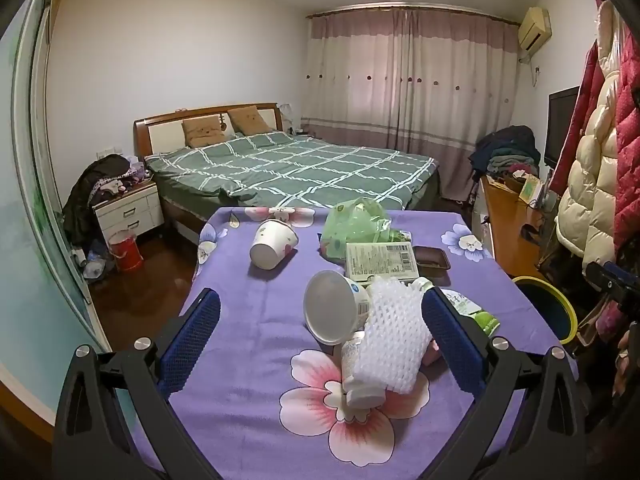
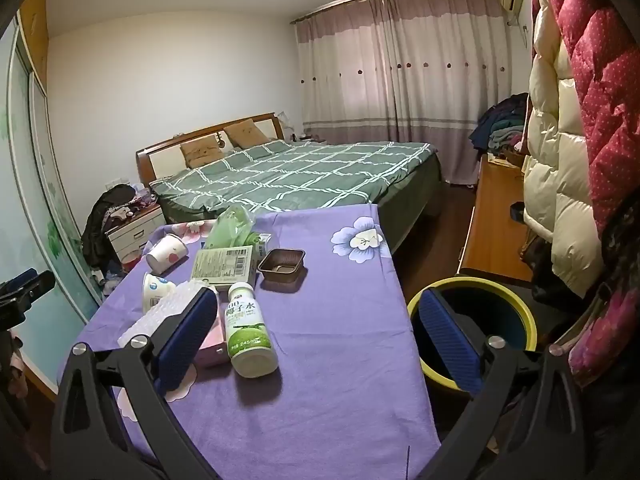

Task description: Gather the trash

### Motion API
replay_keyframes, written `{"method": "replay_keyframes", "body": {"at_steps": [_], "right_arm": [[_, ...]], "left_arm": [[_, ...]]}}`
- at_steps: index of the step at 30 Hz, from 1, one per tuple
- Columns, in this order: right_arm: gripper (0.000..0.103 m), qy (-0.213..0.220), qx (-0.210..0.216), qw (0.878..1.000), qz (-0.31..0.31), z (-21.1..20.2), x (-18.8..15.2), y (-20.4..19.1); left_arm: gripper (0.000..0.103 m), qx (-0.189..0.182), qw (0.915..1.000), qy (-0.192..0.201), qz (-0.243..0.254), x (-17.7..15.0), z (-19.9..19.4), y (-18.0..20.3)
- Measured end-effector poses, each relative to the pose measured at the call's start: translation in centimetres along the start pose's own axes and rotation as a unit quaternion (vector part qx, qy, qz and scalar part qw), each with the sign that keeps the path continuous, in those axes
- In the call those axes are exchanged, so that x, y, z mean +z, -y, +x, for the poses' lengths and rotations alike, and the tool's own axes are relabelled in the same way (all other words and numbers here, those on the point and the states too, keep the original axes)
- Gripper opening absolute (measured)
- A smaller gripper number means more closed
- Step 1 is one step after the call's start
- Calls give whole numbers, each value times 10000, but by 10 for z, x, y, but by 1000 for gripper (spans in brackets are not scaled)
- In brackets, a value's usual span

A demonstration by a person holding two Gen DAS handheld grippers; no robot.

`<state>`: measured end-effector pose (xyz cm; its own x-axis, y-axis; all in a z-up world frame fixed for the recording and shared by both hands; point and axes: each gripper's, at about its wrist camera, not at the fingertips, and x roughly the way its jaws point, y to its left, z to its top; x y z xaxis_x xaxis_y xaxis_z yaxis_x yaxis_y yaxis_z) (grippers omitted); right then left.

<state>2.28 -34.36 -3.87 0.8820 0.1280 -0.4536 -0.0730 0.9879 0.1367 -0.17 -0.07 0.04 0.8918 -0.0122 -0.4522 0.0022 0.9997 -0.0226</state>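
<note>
Trash lies on a table with a purple floral cloth [image 1: 248, 360]. It includes a tipped paper cup [image 1: 274, 249], a green plastic bag [image 1: 356, 226], a flat carton [image 1: 380, 260], a brown tray [image 1: 432, 260], a yogurt cup [image 1: 332, 308], a white foam net [image 1: 394, 340] and a small white bottle [image 1: 358, 368]. My left gripper [image 1: 320, 296] is open and hovers over the yogurt cup and net, holding nothing. My right gripper [image 2: 318, 296] is also open and empty. A green-labelled drink bottle [image 2: 248, 328] lies by its left finger, and a yellow-rimmed bin [image 2: 472, 332] is behind its right finger.
The bin [image 1: 552, 308] stands on the floor off the table's right edge. Padded coats [image 2: 568, 128] hang close on the right. A wooden desk [image 2: 496, 216] and a bed [image 2: 296, 180] lie beyond the table. A small pink box [image 2: 212, 342] sits by the bottle.
</note>
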Motion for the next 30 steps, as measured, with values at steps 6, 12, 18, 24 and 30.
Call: {"method": "replay_keyframes", "body": {"at_steps": [6,12,18,24,30], "right_arm": [[97,0,4,10000,0,1,-1,0],[97,-9,11,10000,14,2,-1,0],[97,-14,18,10000,23,2,-2,0],[97,-12,20,10000,72,3,-5,0],[97,-26,25,9999,94,4,-4,2]], "left_arm": [[99,71,10000,-54,6,-7,9,-5],[99,70,9999,-78,34,-7,10,-3],[99,74,9999,-96,31,-8,12,-4],[99,78,9999,-97,62,-14,16,-8],[99,103,9999,-126,58,-10,13,-3]]}}
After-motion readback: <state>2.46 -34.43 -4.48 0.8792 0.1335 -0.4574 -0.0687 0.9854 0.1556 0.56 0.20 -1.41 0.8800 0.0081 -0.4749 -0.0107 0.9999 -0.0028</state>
